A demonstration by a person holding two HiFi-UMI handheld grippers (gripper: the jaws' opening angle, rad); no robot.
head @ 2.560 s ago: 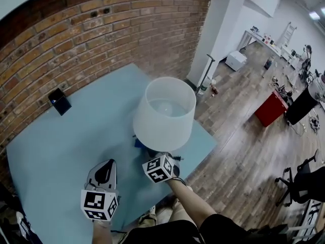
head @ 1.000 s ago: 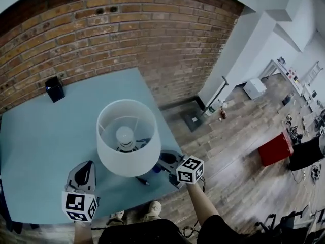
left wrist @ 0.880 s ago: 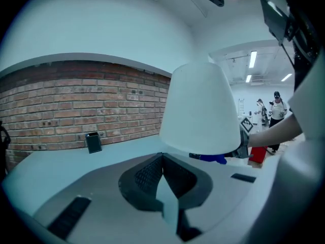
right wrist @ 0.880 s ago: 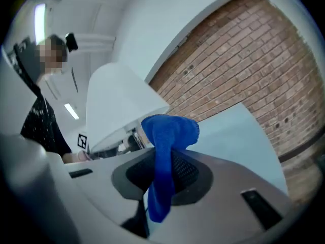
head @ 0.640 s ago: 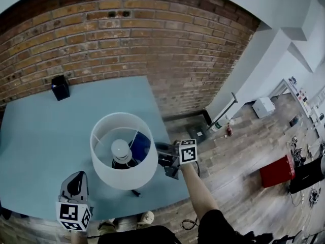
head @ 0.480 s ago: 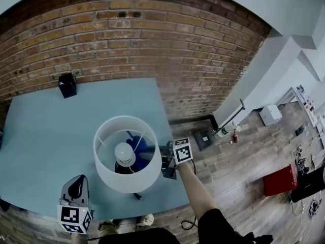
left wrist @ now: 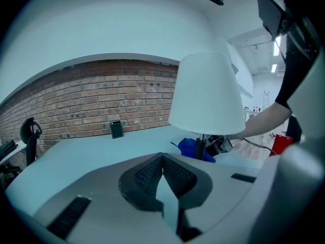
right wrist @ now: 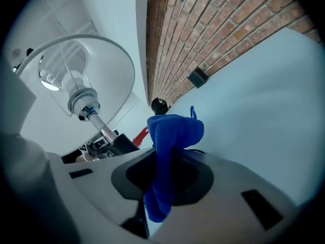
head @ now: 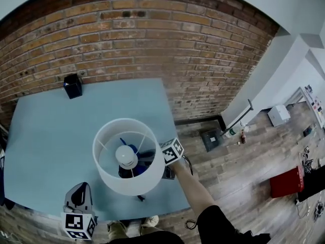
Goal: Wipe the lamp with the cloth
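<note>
Head view: reads as mid-wipe, with lamp (head: 127,156) near front-right corner of pale blue bench (head: 45,131) and blue cloth (head: 133,149) down by the stem under the smooth white drum shade (head: 129,184); shade outside likely left to do. Left gripper view: left tongs (left wrist: 162,179) closed together on nothing, ribbed dark pads (left wrist: 144,174), well apart from lamp. Right gripper view: right tongs (right wrist: 165,172) clamped on soft bunched cloth, just beside thin metal stem (right wrist: 104,131).

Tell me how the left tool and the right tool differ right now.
The left tool is shut on nothing; the right tool is shut on the blue cloth. The left tool is by the light blue table's near edge; the right tool reaches under the white lampshade. Both carry marker cubes.
</note>
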